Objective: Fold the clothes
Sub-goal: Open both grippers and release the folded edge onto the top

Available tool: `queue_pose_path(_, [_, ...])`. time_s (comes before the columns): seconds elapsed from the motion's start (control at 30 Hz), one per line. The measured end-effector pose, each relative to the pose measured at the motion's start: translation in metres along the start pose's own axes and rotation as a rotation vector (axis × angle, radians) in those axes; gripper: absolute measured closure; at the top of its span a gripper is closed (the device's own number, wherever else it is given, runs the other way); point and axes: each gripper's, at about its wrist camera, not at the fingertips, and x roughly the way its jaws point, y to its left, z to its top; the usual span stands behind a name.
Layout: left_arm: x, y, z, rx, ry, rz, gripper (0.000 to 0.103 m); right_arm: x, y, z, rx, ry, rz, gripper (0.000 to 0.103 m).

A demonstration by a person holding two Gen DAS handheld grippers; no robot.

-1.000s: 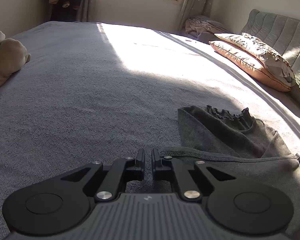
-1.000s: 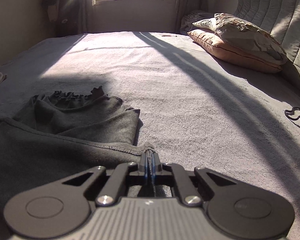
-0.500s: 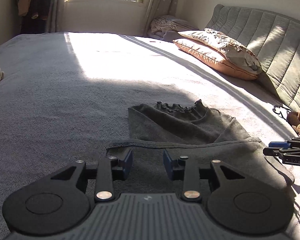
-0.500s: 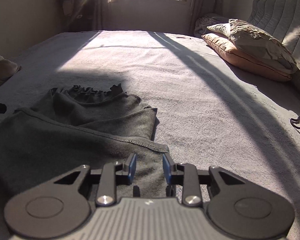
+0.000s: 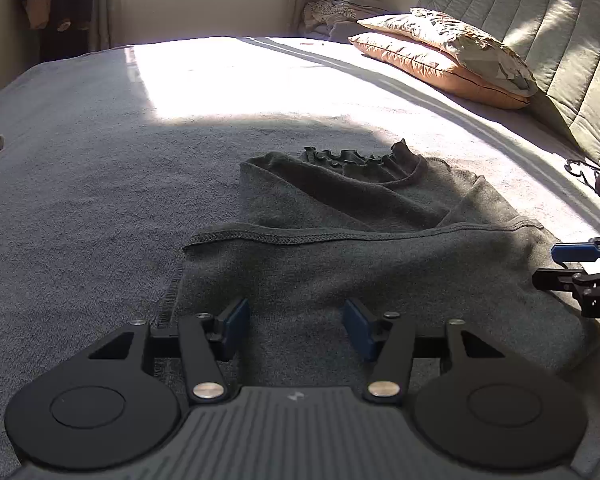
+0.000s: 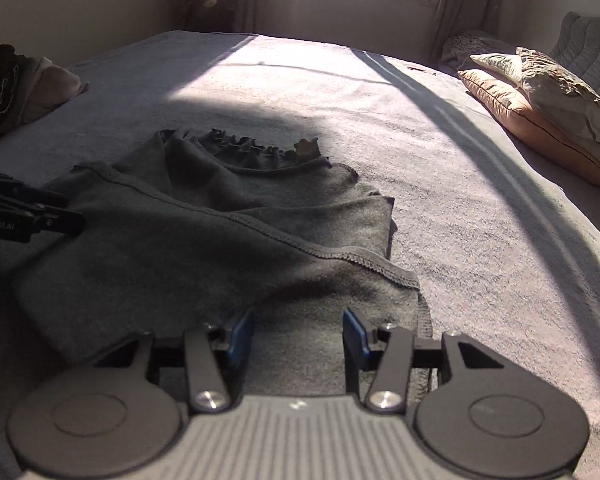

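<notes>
A dark grey garment (image 5: 340,264) is laid folded on the grey bed cover (image 5: 100,160), its ruffled neckline toward the window. The left gripper (image 5: 296,326) is seen with jaws opening, blue pads apart over the near left corner, nothing clamped. The right gripper (image 6: 298,336) is likewise opening over the right corner; cloth contact possibly, hard to tell. Pillows (image 5: 448,60) are stacked by the headboard.
</notes>
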Motion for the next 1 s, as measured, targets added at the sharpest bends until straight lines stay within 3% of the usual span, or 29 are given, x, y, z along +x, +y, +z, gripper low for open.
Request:
queue_pose_path(0.07, [-0.007, 0.001, 0.001, -0.012, -0.009, 0.002, 0.048, -0.007, -0.009, -0.001, 0.032, -0.018, -0.01, 0.052])
queue_pose_path(0.17, [-0.022, -0.015, -0.002, 0.017, -0.04, -0.028, 0.048, -0.02, -0.006, -0.004, 0.05, -0.056, 0.066, 0.052])
queue_pose_path(0.37, [-0.024, -0.054, -0.023, 0.091, -0.013, -0.063, 0.04, -0.032, 0.046, -0.018, -0.042, -0.04, 0.211, 0.052])
queue_pose_path(0.5, [-0.017, -0.054, -0.031, 0.123, -0.007, -0.036, 0.034, -0.027, 0.058, -0.026, -0.099, -0.009, 0.195, 0.052])
queue_pose_path(0.73, [-0.023, -0.022, -0.035, 0.044, -0.009, -0.046, 0.034, -0.033, 0.019, -0.037, -0.031, -0.014, 0.197, 0.051])
queue_pose_path(1.0, [-0.034, 0.004, -0.038, 0.007, -0.012, -0.044, 0.036, -0.047, -0.026, -0.059, 0.038, -0.013, 0.177, 0.04])
